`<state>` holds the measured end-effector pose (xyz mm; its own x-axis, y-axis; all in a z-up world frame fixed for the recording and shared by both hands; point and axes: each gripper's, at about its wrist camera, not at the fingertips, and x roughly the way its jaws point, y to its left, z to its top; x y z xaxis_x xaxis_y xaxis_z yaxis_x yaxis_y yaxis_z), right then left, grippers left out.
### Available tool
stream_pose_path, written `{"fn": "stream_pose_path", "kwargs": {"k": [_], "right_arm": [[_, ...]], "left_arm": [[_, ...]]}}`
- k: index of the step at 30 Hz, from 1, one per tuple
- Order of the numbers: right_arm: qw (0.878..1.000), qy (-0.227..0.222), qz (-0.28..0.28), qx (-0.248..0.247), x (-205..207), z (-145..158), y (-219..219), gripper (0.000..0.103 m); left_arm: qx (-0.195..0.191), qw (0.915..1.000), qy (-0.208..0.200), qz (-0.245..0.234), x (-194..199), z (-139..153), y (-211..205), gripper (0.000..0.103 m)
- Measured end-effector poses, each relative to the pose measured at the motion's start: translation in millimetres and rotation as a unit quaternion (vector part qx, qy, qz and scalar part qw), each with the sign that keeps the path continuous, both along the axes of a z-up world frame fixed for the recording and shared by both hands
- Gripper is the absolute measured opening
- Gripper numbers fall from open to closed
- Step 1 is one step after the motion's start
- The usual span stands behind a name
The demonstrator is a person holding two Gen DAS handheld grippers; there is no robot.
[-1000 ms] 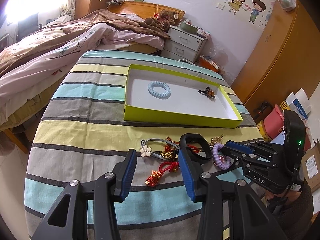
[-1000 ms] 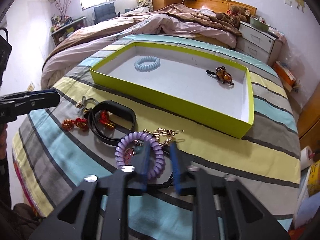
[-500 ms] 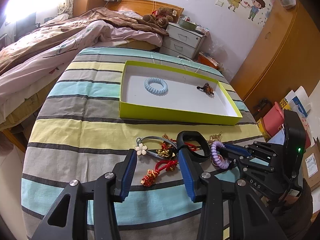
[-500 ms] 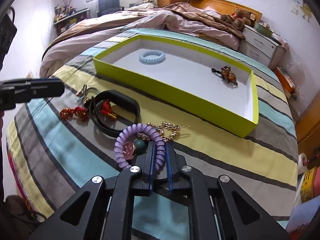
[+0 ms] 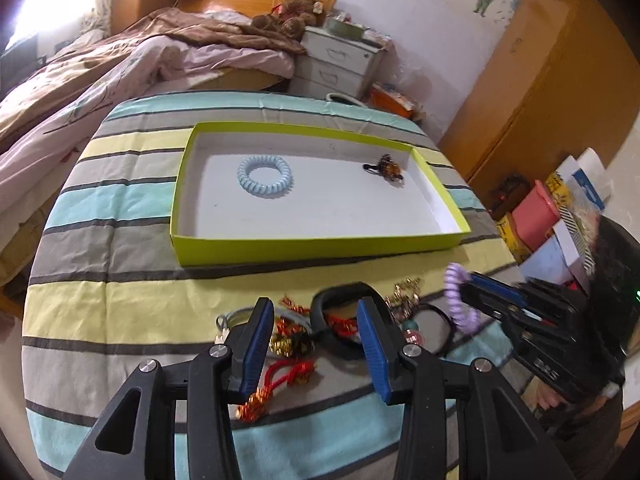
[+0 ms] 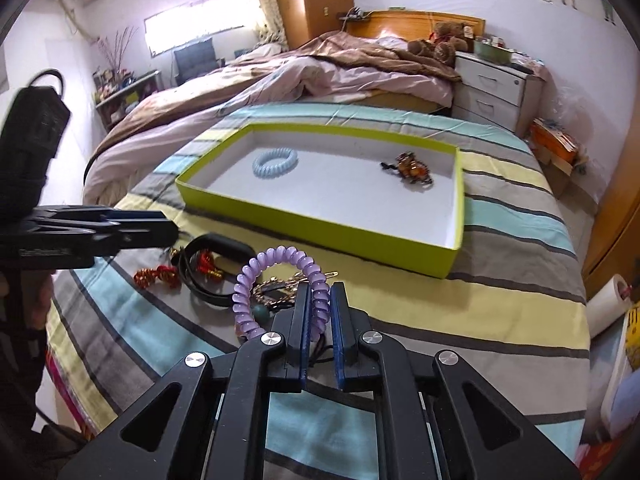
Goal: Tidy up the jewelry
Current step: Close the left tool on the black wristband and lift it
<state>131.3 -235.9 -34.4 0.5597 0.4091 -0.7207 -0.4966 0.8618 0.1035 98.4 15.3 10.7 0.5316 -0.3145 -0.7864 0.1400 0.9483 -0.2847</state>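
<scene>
My right gripper [image 6: 319, 312] has clamped the purple hair tie [image 6: 276, 288] and lifted it off the bedspread [image 6: 500, 312].
Two pieces lie in the green box [image 6: 320, 236]; the rest wait by its near edge, under my half-open, empty left gripper [image 5: 312, 336].

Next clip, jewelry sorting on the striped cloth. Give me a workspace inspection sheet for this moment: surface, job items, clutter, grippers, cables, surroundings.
Surface: striped cloth over a table, wrinkled.
Job's things: green tray holds a blue coil hair tie and a brown beaded clip, apart. Outside it lie a black band, red and gold knot charms and a gold clip, in one tangled pile.
Clutter: nothing seen beyond that pile.
Grippers: right gripper shut on the purple coil hair tie, lifted off the cloth; left gripper open over the pile, holding nothing.
Cables: thin black cord behind the right gripper's pads.
Surroundings: unmade bed, white nightstand, wooden wardrobe.
</scene>
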Motion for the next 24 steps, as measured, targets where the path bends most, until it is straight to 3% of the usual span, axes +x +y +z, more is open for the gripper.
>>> {"fn": "stream_pose_path", "kwargs": {"k": [4, 9, 20, 24], "right_arm": [[1.000, -0.005, -0.010, 0.013, -2, 5, -8, 0.010], [1.000, -0.002, -0.015, 0.024, -2, 3, -15, 0.010], [0.999, 0.007, -0.020, 0.043, 5, -1, -27, 0.010], [0.999, 0.007, -0.020, 0.047, 5, 0, -29, 0.010]], "left_arm": [[0.024, 0.9989, 0.002, -0.041, 11, 0, -18, 0.043], [0.069, 0.9962, 0.015, -0.051, 19, -4, -32, 0.043], [0.101, 0.9916, 0.040, -0.071, 25, -20, -44, 0.043], [0.110, 0.9901, 0.048, -0.072, 31, -27, -46, 0.037]]}}
